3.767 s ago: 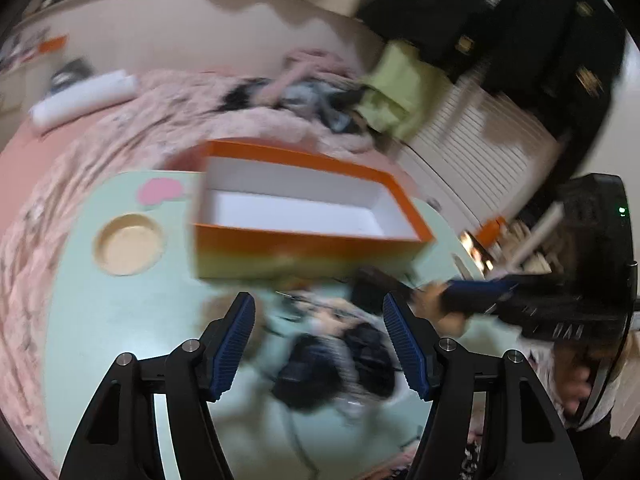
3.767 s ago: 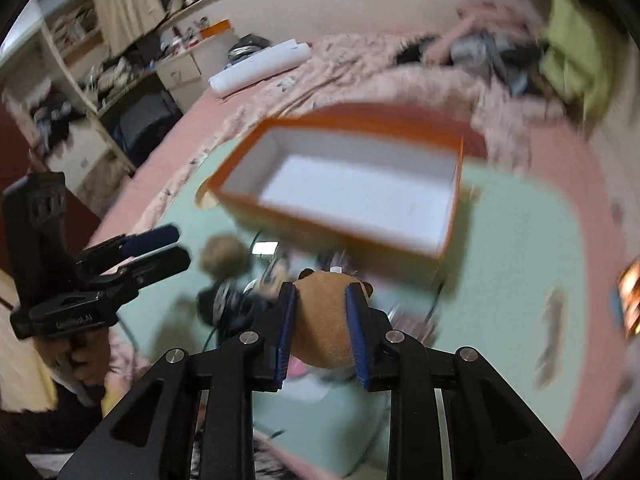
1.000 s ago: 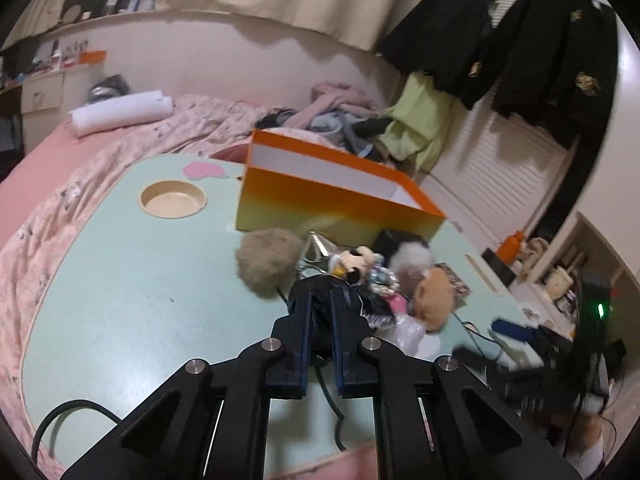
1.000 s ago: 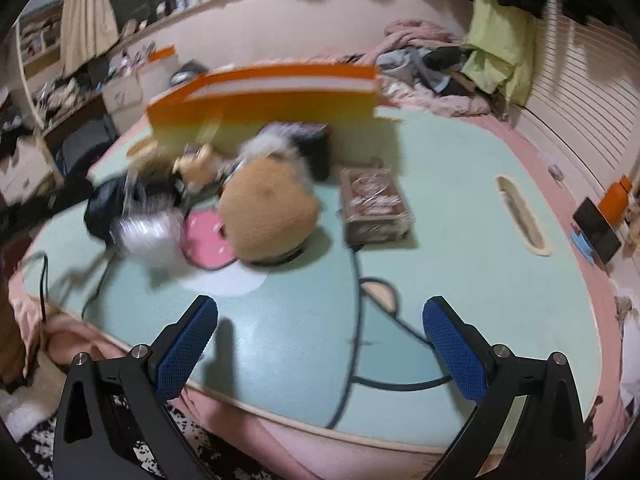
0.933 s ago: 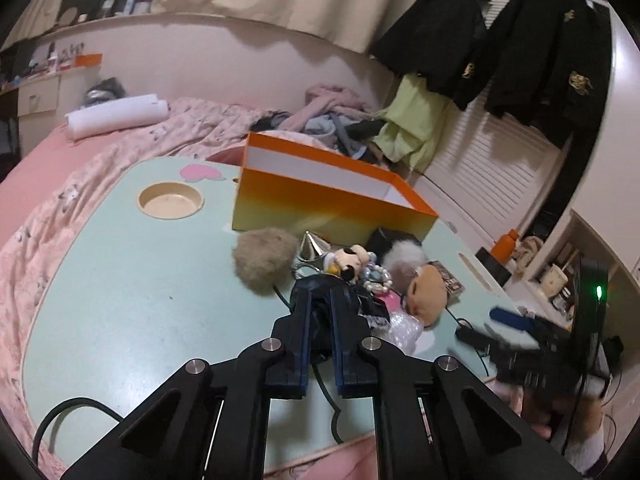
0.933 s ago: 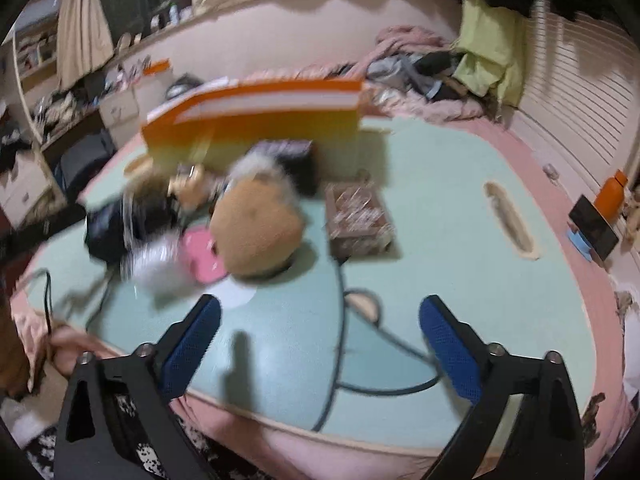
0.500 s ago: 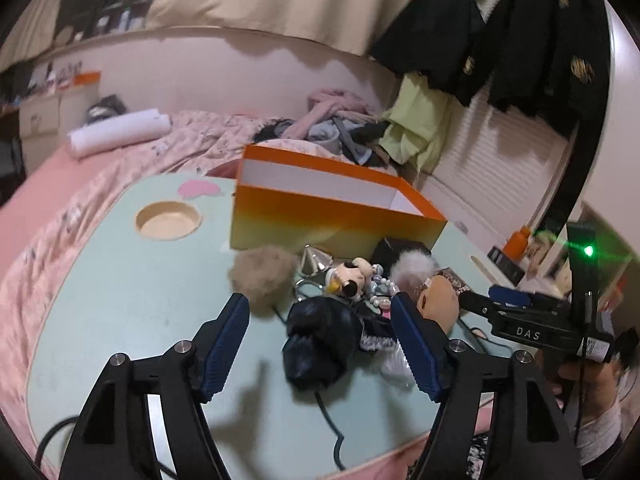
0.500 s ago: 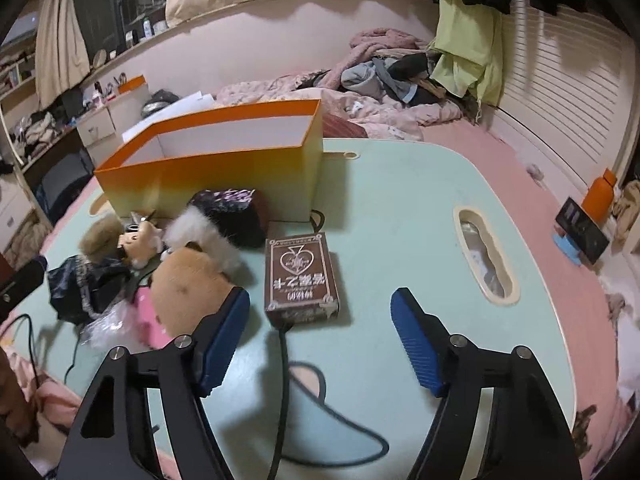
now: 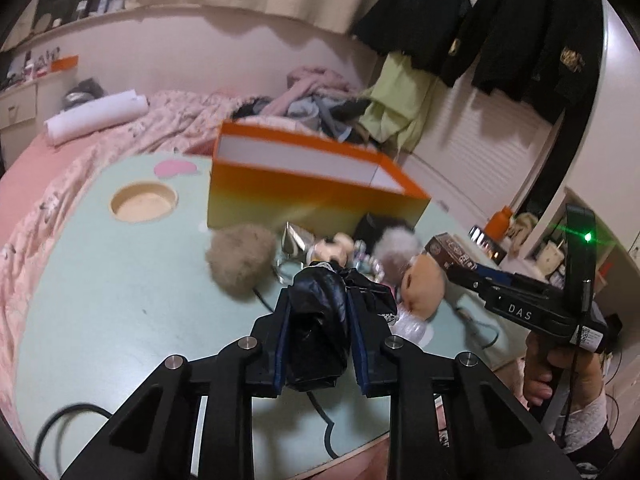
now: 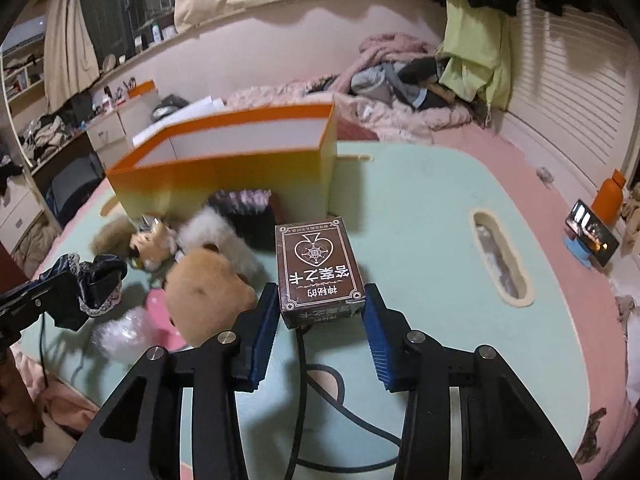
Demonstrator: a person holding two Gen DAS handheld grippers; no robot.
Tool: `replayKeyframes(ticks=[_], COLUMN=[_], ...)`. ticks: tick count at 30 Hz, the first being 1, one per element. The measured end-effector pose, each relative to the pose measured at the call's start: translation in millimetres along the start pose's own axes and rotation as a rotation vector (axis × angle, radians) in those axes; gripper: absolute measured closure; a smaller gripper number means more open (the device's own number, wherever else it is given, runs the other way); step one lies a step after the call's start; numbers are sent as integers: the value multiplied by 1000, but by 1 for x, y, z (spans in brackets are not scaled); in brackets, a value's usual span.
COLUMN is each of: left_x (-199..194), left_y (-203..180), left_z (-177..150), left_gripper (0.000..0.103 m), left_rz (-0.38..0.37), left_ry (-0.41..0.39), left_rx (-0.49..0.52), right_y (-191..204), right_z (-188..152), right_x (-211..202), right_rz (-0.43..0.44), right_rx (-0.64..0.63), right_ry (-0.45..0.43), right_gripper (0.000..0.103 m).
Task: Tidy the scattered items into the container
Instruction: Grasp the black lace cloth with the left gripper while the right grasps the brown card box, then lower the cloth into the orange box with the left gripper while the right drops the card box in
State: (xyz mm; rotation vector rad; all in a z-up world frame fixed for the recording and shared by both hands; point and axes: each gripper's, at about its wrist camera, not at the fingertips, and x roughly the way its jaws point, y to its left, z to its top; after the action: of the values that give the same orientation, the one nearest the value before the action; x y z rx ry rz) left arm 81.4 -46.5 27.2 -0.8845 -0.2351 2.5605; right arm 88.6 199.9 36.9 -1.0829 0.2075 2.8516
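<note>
My left gripper (image 9: 318, 328) is shut on a black lace-trimmed pouch (image 9: 318, 320) and holds it above the mint table; it shows at the left of the right wrist view (image 10: 86, 284). My right gripper (image 10: 320, 316) is shut on a brown card box (image 10: 318, 270), seen in the left wrist view too (image 9: 450, 250). The orange box (image 9: 312, 188) with a white inside stands open behind the pile (image 10: 224, 164). On the table lie a tan plush (image 10: 206, 292), a grey-brown pom-pom (image 9: 240, 256), a white fluffy ball (image 10: 212, 228), and a small doll (image 9: 334, 248).
A black cable (image 10: 308, 392) runs across the table front. A round cup recess (image 9: 143, 202) and an oval slot (image 10: 500, 256) are set in the table top. A crinkly clear packet (image 10: 120, 332) and a pink piece (image 10: 158, 308) lie near the plush. The bed with clothes is behind.
Both grippers were open half a second ago. The left has closed on the black pouch and lifted it. The right has closed on the card box and lifted it.
</note>
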Motion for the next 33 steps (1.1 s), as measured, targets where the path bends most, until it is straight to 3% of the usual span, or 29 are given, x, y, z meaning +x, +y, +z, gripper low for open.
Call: replayKeyframes(ticks=[8,16,20,22,24,26,27,29,33], left_x=[6,67,104,114,112,101,94,77,43], left_y=[6,10,19,25,30,32,32,32,32], left_z=[61,116,130,135,137,136,134,129,111], left_gripper=[79,79,76,63,42,32,27,26,18], left_rz=[-6,33,59,89,106,88,91,111,159], left_ry=[-30,38,72,75,56,18,2,-30,-43], left_rx=[-31,-29,-36,-58,-91,-92,-86,-67,-39], right_y=[12,25,39,44,45,43,40,33,21], right_z=[44,101,117,122,127,127,126,121,108], right_x=[-8,30,62,75,87,89,85,69,33], right_rz=[47,137,118,120,84,33,27,42,81], right_rx=[-24,-26,-56,-64,-69,-53,-37,1,44], right_ry=[-42,-10,37,48,61,53,34,-18,-61], right_gripper=[60,60,60,59,58,50,41,32,31])
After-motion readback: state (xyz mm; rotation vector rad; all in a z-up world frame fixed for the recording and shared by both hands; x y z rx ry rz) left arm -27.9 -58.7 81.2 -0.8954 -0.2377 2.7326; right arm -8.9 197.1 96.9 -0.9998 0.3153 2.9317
